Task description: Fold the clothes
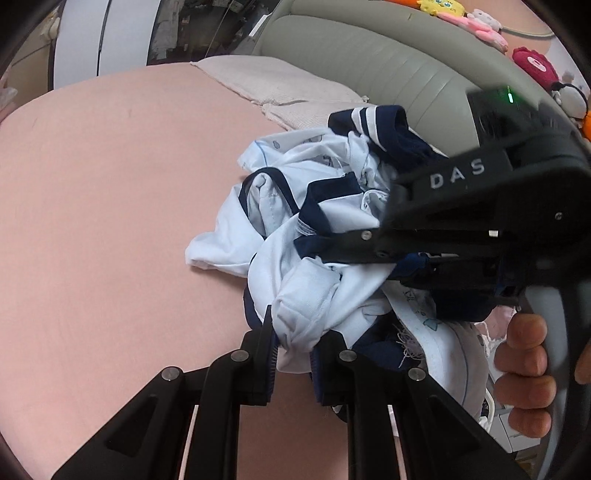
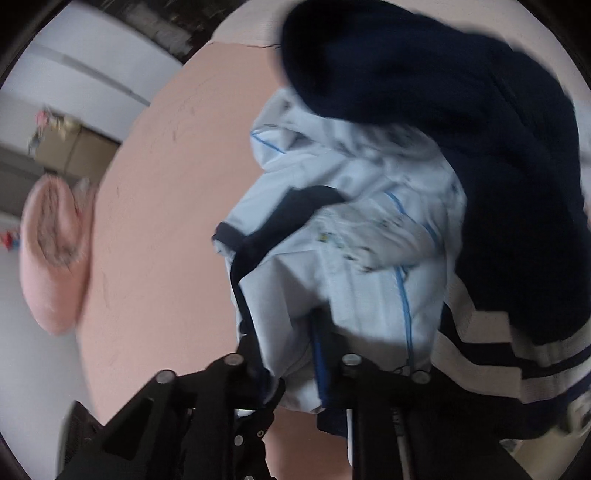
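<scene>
Although my left gripper (image 1: 293, 347) and right gripper (image 2: 295, 369) each clamp the crumpled white-and-navy garment (image 1: 314, 258) near the bed's (image 1: 110, 221) headboard edge, I judge nothing folded yet.

A home bedroom: a bed with a pink sheet (image 1: 110, 192), padded grey headboard (image 1: 369, 62), and plush toys (image 1: 480, 22) along it.

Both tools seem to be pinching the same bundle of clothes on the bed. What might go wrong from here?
1. The left tool pinches a bunched fold of the white garment, so several layers may lift together.
2. The navy striped garment is tangled with the white one held by the right tool; pulling could drag both.
3. The pile lies near the edge of the pink bed; pieces might slip off.
</scene>
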`<state>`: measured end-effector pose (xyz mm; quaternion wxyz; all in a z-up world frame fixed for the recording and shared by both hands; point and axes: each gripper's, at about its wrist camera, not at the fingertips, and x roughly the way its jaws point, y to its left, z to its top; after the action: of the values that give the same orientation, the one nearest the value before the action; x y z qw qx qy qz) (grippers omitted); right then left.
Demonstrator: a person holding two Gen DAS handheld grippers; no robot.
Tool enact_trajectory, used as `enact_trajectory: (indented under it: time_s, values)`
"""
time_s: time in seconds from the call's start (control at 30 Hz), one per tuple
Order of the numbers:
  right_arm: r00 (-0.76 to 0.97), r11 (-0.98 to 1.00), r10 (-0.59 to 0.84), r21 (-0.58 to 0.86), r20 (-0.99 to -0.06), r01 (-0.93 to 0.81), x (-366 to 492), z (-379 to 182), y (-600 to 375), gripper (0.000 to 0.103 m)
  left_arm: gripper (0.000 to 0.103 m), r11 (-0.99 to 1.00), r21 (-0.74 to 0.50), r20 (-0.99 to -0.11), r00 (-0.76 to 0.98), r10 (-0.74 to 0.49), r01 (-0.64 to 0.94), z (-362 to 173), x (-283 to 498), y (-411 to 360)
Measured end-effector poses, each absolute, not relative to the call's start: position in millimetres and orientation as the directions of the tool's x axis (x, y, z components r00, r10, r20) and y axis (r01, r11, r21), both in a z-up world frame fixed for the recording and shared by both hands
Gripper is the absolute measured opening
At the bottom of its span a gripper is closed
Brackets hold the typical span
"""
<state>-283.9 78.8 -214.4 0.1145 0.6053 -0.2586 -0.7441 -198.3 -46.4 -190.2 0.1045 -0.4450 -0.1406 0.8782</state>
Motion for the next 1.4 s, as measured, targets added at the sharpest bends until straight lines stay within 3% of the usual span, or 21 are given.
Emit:
enact_trajectory:
  time_s: [0.13, 0.57, 0.73, 1.0, 1.27, 1.4]
  values:
    - [-0.246, -0.796, -0.527, 0.573, -0.814, -0.193, -275, -233, 83, 0.007, 0.013, -0.939, -0.342, -0.768, -0.563, 0.305, -0.041, -198, -203, -49]
    - [-0.324, -0.723, -0.600, 0.669, -0.732, -0.173, -258, -241, 71, 0.006, 0.011, -0.901, -0.434, -0.742, -0.575, 0.345, 0.020, -191, -216, -65]
    - [-0.378, -0.735, -0.595, 0.671, -0.709, -0.101, -252, -237, 57, 0.006, 0.011, -0.886, -0.464, -0.719, -0.586, 0.372, 0.006, -193, -226, -76]
    - [-0.448, -0.789, -0.579, 0.607, -0.681, 0.096, -279, -170, 46, 0.006, 0.011, -0.869, -0.494, -0.664, -0.629, 0.403, -0.035, -170, -239, -92]
    - [-0.465, -0.765, -0.633, 0.589, -0.619, 0.259, -263, -129, 18, 0.002, 0.010, -0.854, -0.515, -0.615, -0.664, 0.424, -0.068, -138, -188, -77]
    - [-0.481, -0.822, -0.569, 0.484, -0.667, 0.301, -251, -105, 10, 0.002, 0.009, -0.866, -0.495, -0.624, -0.663, 0.414, -0.074, -137, -177, -83]
